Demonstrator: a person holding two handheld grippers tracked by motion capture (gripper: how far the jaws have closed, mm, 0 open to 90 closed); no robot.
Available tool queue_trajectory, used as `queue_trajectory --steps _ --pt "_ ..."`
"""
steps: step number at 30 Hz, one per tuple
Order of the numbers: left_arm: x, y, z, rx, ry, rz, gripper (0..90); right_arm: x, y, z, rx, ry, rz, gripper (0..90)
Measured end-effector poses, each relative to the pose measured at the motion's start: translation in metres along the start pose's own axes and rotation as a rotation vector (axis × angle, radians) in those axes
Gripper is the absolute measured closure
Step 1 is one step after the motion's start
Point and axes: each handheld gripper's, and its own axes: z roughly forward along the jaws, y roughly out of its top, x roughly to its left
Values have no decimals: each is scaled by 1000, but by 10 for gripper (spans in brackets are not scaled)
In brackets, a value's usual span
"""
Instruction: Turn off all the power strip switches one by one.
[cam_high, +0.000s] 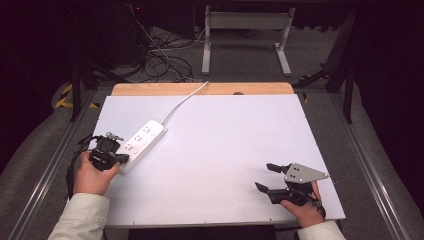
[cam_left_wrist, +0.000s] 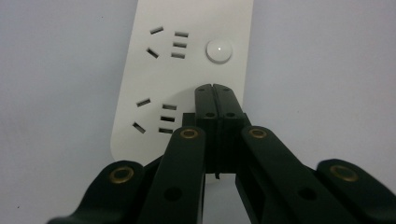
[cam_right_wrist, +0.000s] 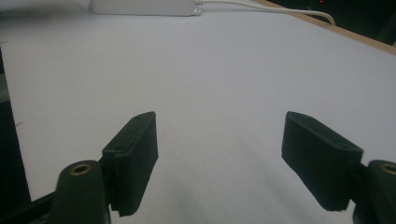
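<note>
left tongs (cam_left_wrist: 215, 88) closed over power strip (cam_left_wrist: 187, 60) near table's (cam_high: 210, 150) left edge.

Power strip (cam_high: 142, 139) on table (cam_high: 220, 150), left half, lying diagonal: near end toward left edge, far end toward centre-back. Cable (cam_high: 182, 102) runs from far end toward back edge of table. Left gripper (cam_high: 121, 159) at near end of strip, tips over strip beside its nearest socket; next button (cam_left_wrist: 219, 50) just ahead of tips. Right gripper (cam_high: 264, 176) near front-right corner, well apart from strip, pointing left across bare table. Desk frame (cam_high: 247, 30) on floor behind table.
</note>
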Motion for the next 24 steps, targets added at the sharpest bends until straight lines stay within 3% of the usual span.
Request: queue_trajectory --steps 7,11,12,13,15,18,24 --pt "-1 0 2 -12 11 16 900 0 0 0 0 0 1 277" --pt "-8 3 2 -1 50 45 900 0 0 -1 0 -4 2 277" --pt "-8 2 0 -33 33 31 900 0 0 -1 -1 -4 5 277" --pt "-8 2 -1 -33 31 21 900 -1 0 0 0 -4 5 277" --pt "-8 2 -2 -58 38 29 900 -1 0 0 1 -6 6 277" --pt "-6 4 -10 -130 -3 19 900 -2 0 1 2 -5 8 277" --pt "-6 11 -9 -156 -36 18 900 -1 0 2 5 -4 9 277"
